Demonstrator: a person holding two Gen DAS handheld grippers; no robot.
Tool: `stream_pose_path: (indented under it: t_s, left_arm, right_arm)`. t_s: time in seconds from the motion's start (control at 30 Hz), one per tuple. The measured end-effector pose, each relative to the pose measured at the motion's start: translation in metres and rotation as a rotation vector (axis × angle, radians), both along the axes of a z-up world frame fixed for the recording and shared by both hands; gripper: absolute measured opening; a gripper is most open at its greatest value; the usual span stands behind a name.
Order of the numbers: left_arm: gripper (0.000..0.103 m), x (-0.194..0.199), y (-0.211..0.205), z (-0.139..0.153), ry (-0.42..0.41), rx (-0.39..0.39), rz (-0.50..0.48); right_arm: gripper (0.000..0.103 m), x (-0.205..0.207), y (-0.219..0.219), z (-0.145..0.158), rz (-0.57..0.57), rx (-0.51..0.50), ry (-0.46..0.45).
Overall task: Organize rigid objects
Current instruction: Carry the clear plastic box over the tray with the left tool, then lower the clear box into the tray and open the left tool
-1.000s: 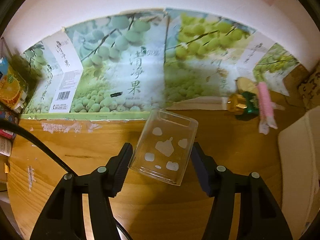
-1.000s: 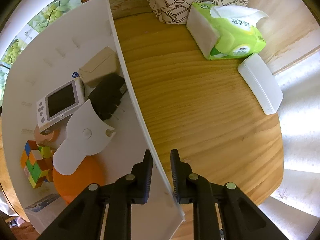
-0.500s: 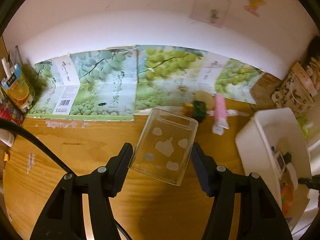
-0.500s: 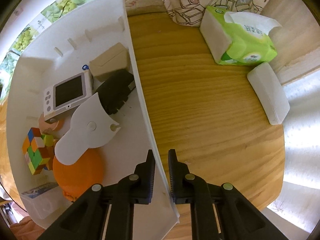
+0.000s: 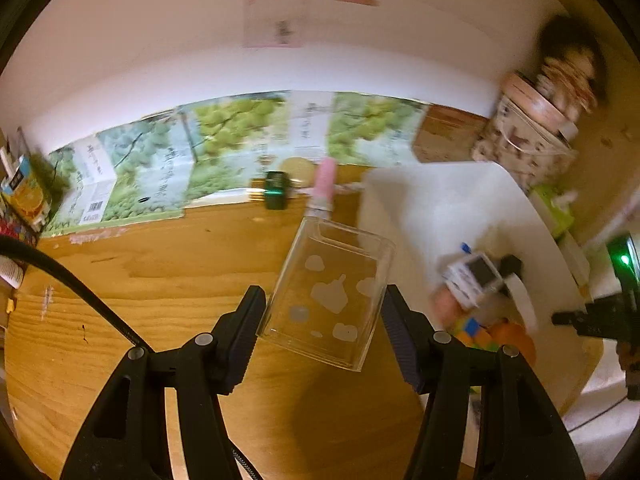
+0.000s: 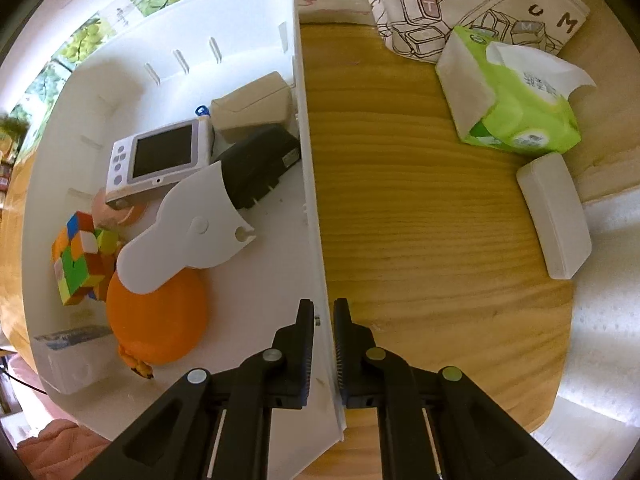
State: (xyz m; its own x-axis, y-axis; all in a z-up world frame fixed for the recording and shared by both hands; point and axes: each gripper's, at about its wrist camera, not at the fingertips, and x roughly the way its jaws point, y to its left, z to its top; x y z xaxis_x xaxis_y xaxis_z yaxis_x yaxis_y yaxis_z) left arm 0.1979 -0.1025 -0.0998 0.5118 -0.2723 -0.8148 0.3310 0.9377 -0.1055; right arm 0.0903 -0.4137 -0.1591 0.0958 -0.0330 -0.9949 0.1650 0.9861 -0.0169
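Note:
My left gripper [image 5: 322, 320] is shut on a clear plastic box [image 5: 330, 296] with white printed shapes and holds it above the wooden table, just left of the white bin [image 5: 440, 208]. My right gripper [image 6: 323, 320] is shut on the right wall of the white bin [image 6: 310, 184]. Inside the bin lie a small white camera [image 6: 160, 158], a black block [image 6: 260, 166], a tan box [image 6: 252, 106], a white plastic piece [image 6: 196, 232], an orange ball [image 6: 160, 320] and a colour cube [image 6: 78, 256].
A green bottle [image 5: 276, 190] and a pink tube [image 5: 324, 184] lie by the grape-print cardboard [image 5: 224, 136] at the back. A green tissue pack [image 6: 516, 96], a white case [image 6: 554, 216] and a printed bag [image 6: 460, 4] sit right of the bin.
My left gripper has swung right with the clear box, bringing the bin and its contents into view. The right view has shifted slightly; the grip on the bin wall holds.

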Motion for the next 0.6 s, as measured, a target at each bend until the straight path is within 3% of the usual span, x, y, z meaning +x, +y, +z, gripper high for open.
stream_pose_path:
  t_s: [0.33, 0.6]
  left_arm:
    - [0.063, -0.054, -0.065, 0.021, 0.017, -0.029, -0.079]
    - [0.064, -0.077, -0.125, 0.015, 0.053, -0.052, -0.122]
  right_arm:
    - [0.01, -0.007, 0.006, -0.005, 0.059, 0.015, -0.011]
    - [0.01, -0.011, 0.009, -0.008, 0.14, 0.02, -0.017]
